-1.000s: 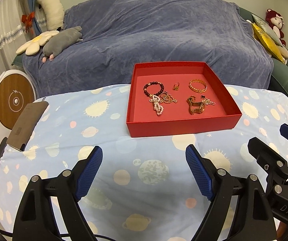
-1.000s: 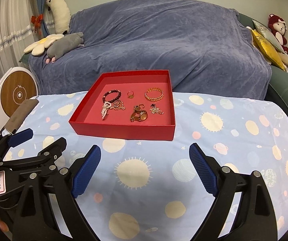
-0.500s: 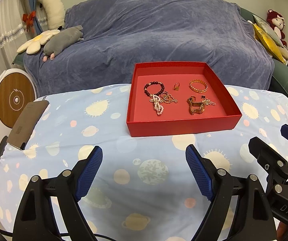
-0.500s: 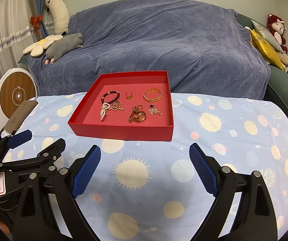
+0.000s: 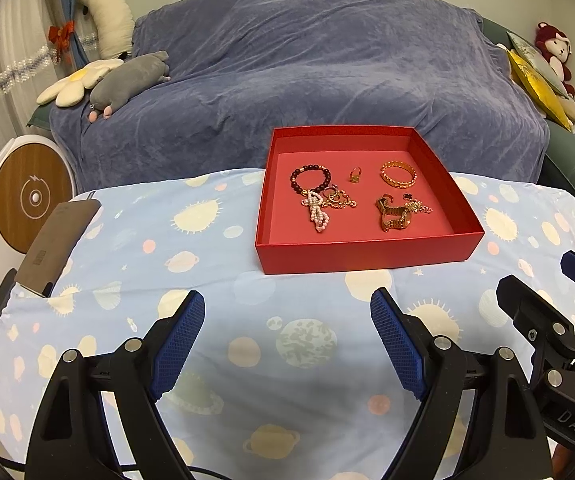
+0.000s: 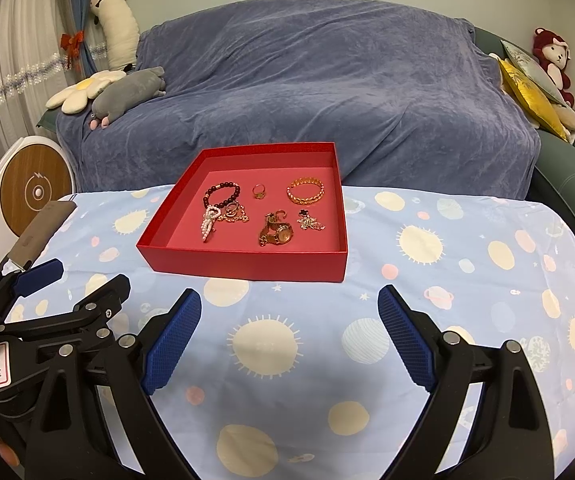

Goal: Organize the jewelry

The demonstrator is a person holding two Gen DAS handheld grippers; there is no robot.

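Left gripper [image 5: 287, 334] wide open, empty, above planet-print cloth [image 5: 215, 280]. Red tray [image 5: 363, 256] ahead on cloth; inside: bead bracelet [image 5: 311, 178], ring [image 5: 354, 174], gold bangle [image 5: 398, 173], watch [image 5: 394, 214]. Right gripper [image 6: 289, 330] wide open, empty, just beside left.

Tangled chains [image 5: 337, 200] (beside the beads) too small to separate.

Blue-covered sofa [image 5: 327, 80] behind table; plush toys [image 5: 127, 76] on left arm; white curtain [image 6: 7, 80] far left.
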